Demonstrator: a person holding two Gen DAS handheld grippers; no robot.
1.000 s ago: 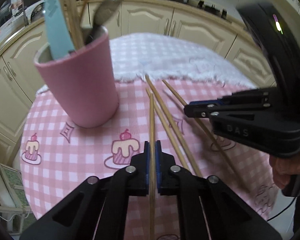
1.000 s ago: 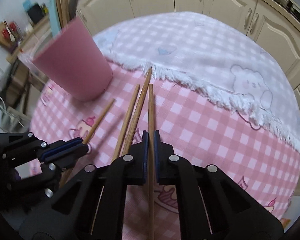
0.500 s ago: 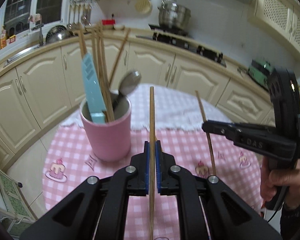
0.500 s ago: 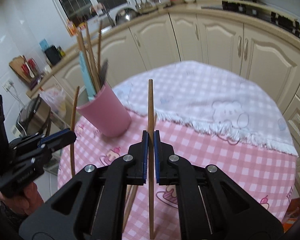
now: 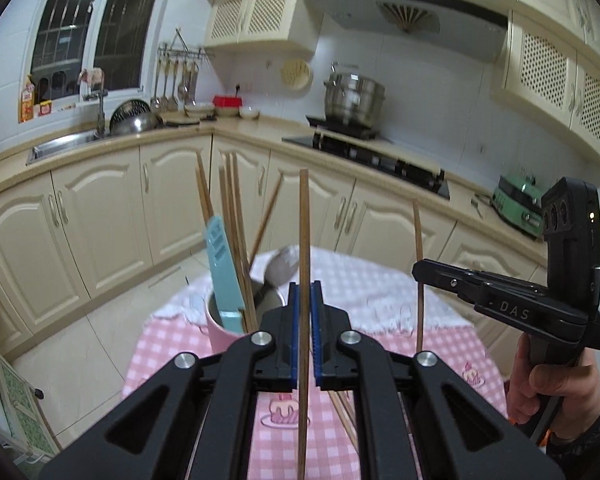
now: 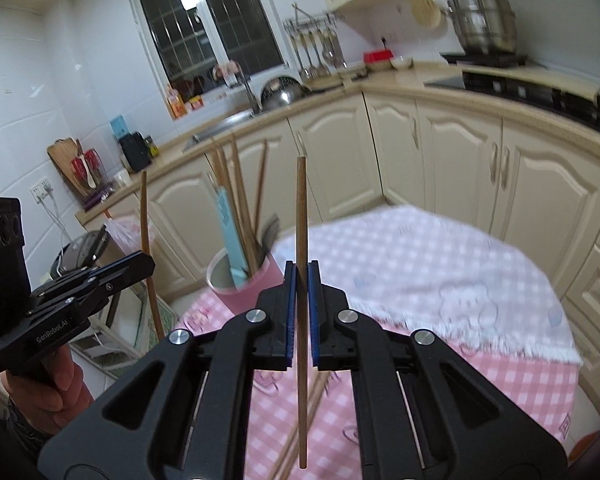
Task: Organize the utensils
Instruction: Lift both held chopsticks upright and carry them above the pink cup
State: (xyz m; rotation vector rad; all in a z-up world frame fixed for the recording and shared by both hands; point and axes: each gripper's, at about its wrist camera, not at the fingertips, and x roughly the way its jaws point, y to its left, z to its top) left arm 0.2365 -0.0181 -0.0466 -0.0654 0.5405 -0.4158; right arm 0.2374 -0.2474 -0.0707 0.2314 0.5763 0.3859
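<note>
A kitchen with cream cabinets, seen from two handheld grippers raised above a small round table (image 6: pixel 540 384) covered in a pink checked cloth.

The left gripper (image 5: pixel 304 332) has its two blue-lined jaws pressed together on a single wooden chopstick (image 5: pixel 304 264). The stick stands upright, running straight through the gap between the jaws: its upper part rises well above the fingertips, and its lower end extends down between the black finger arms.

The right gripper (image 6: pixel 301 312) likewise pinches a second chopstick (image 6: pixel 301 216), also upright and centred between its jaws, sticking out above and below the pads. (In the left wrist view this right gripper (image 5: pixel 420 272) appears off to the right, gripped by a hand (image 5: pixel 556 384), its stick vertical and well apart from the left one.)

Beyond the jaws, on the table, stands a pink cup (image 6: pixel 256 288). It holds several chopsticks leaning at slight angles, a light blue flat utensil (image 5: pixel 224 272) and a metal spoon (image 5: pixel 282 264).

More loose chopsticks (image 5: pixel 342 408) lie flat on the cloth below the grippers, partly hidden by the finger arms, so their number cannot be told.

The right wrist view is blurred around the table's far edge.
</note>
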